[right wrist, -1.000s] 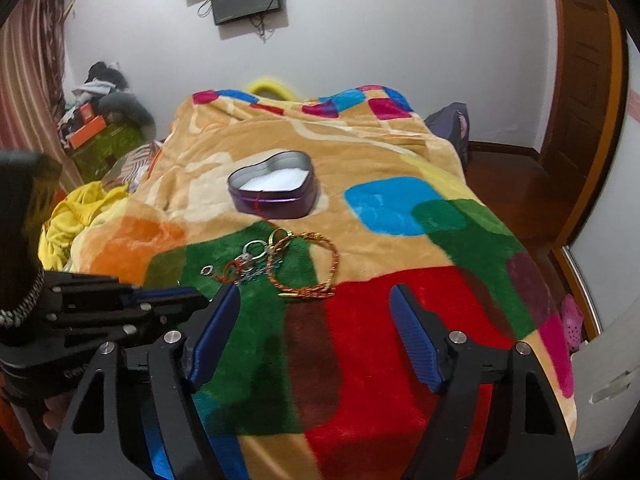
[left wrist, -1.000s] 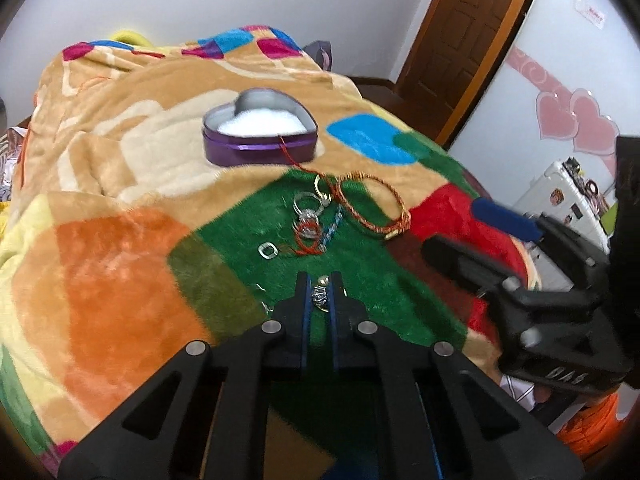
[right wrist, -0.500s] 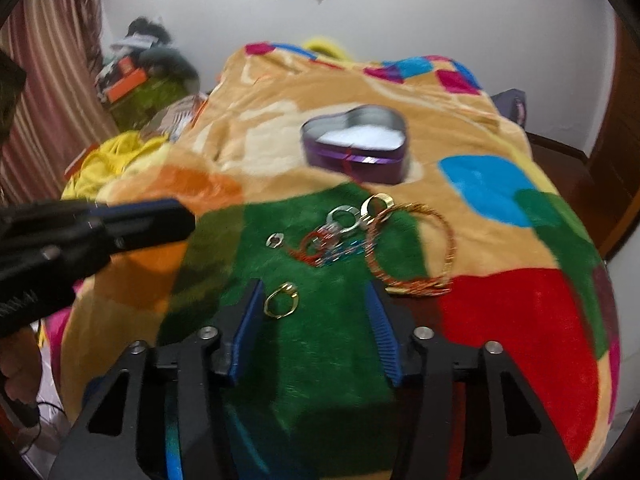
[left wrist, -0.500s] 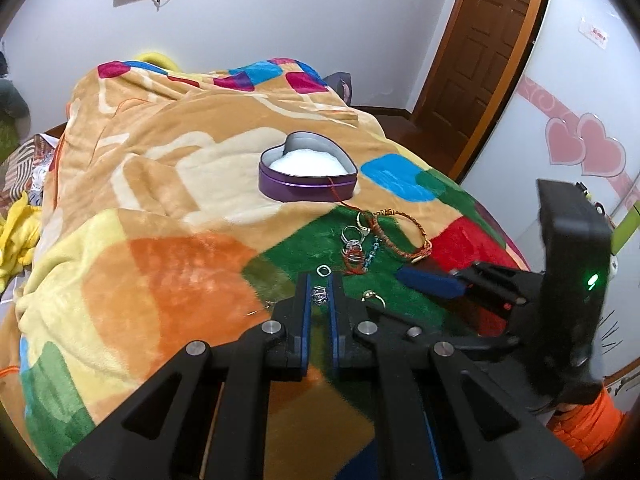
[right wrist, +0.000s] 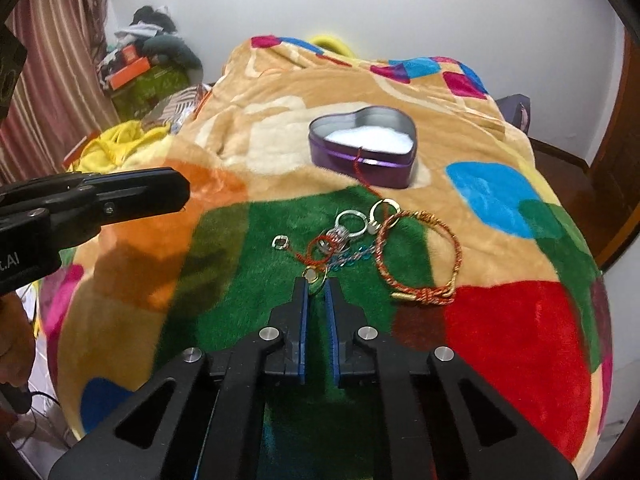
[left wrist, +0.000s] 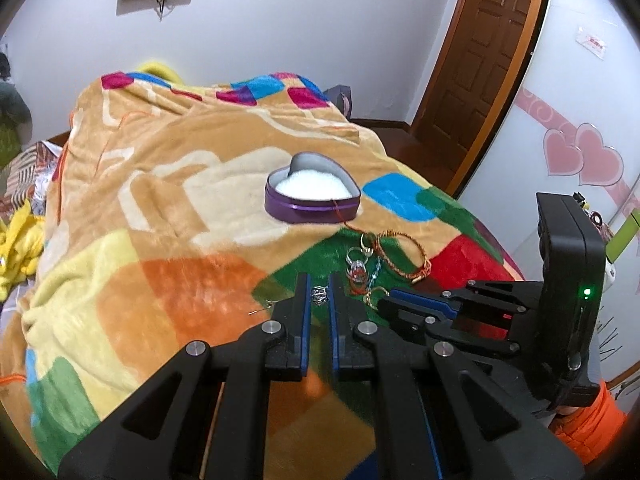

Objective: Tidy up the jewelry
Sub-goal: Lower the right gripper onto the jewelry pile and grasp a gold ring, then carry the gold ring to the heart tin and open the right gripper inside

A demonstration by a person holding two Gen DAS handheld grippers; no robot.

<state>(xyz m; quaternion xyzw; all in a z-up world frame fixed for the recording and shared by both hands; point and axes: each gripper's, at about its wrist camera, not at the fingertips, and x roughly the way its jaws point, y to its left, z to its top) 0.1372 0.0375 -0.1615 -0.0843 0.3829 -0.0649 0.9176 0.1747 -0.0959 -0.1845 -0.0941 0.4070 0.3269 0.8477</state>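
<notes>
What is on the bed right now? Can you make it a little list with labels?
surface: colourful blanket
box: purple heart tin, open, white padding inside
loose jewelry: braided bracelet, silver rings, red string trailing over the tin's edge
left gripper: pinching a small silver piece
right gripper: closed on a gold ring
</notes>
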